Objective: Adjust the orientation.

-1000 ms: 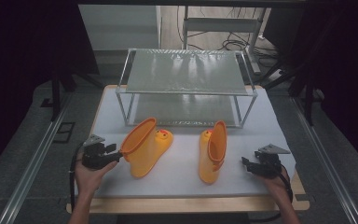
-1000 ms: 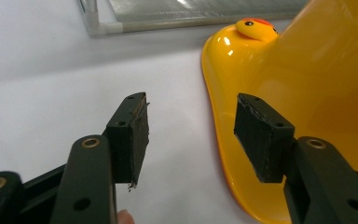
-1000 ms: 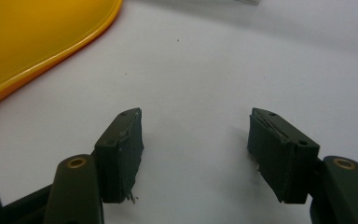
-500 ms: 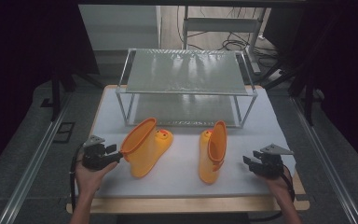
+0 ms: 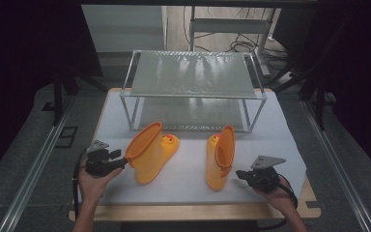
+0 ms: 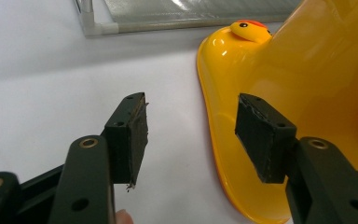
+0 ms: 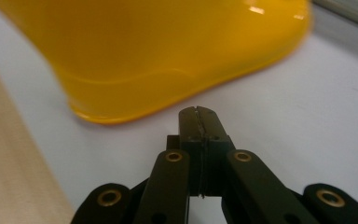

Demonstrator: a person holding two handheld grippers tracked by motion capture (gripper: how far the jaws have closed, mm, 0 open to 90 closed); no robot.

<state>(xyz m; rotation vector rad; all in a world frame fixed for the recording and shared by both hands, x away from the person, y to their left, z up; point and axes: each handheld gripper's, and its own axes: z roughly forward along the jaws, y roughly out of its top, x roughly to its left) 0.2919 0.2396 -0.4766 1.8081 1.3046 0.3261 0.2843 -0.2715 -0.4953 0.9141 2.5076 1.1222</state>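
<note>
Two yellow rubber boots with duck faces lie on the white mat (image 5: 188, 176). The left boot (image 5: 149, 152) has its opening toward my left gripper (image 5: 122, 162), which is open just beside the rim. In the left gripper view the boot (image 6: 307, 70) lies beyond the right jaw, and nothing is between the pads. The right boot (image 5: 221, 157) lies on its side with the sole toward my right gripper (image 5: 239, 174). That gripper (image 7: 199, 114) is shut a short way from the boot (image 7: 168, 46). Its jaws have just been closing with nothing between them.
A two-level metal rack (image 5: 193, 92) with ribbed shelves stands at the back of the mat. The mat lies on a wooden board whose bare edge (image 7: 14, 163) runs along the front. Metal rails (image 5: 34, 169) flank the table.
My right gripper has moved left toward the right boot, and its jaws have closed. The left gripper and both boots have stayed put.
</note>
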